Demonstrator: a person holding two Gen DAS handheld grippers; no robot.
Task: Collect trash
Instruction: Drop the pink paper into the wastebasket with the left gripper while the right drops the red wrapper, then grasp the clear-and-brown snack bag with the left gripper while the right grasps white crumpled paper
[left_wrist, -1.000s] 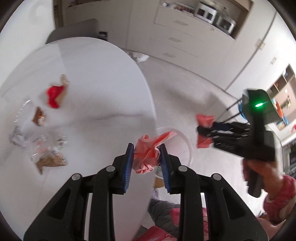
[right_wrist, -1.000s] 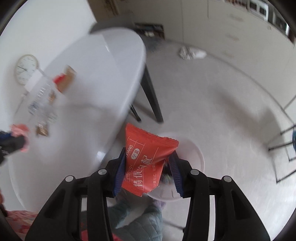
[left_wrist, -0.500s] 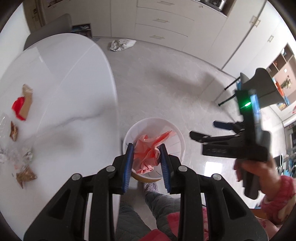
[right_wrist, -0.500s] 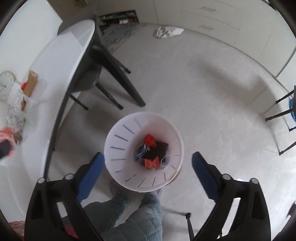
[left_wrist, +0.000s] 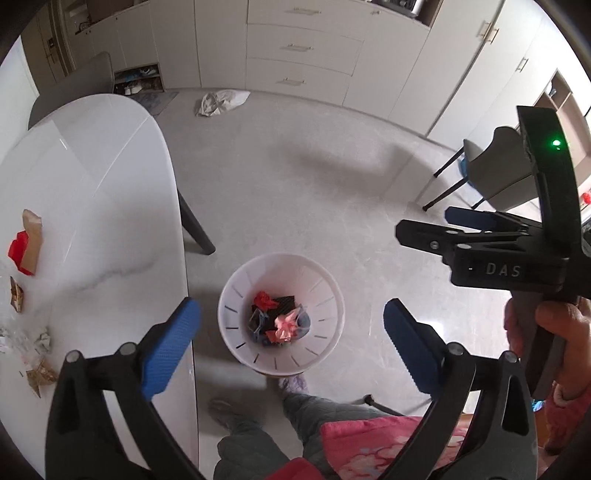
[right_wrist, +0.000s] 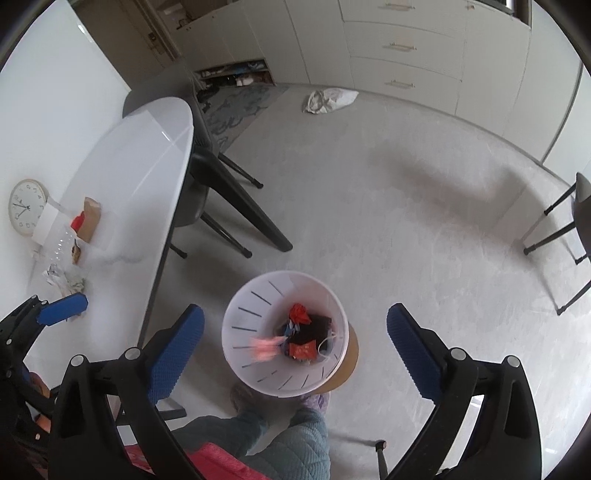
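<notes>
Jaws of left gripper (left_wrist: 291, 332) and right gripper (right_wrist: 295, 338) have just spread wide, empty, above the white bin (left_wrist: 236, 291) of wrappers (left_wrist: 286, 325)

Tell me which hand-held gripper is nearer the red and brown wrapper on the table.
Left. The left hand-held gripper hangs by the table's edge, over the white bin; the right hand-held gripper is out past the bin, farther from the wrapper.

Wide-spread right hand-held gripper (right_wrist: 295, 343) above white bin (right_wrist: 251, 295)

Left gripper (left_wrist: 291, 341) and right gripper (right_wrist: 295, 341) both point steeply down, jaws just opened wide, nothing between them.
</notes>
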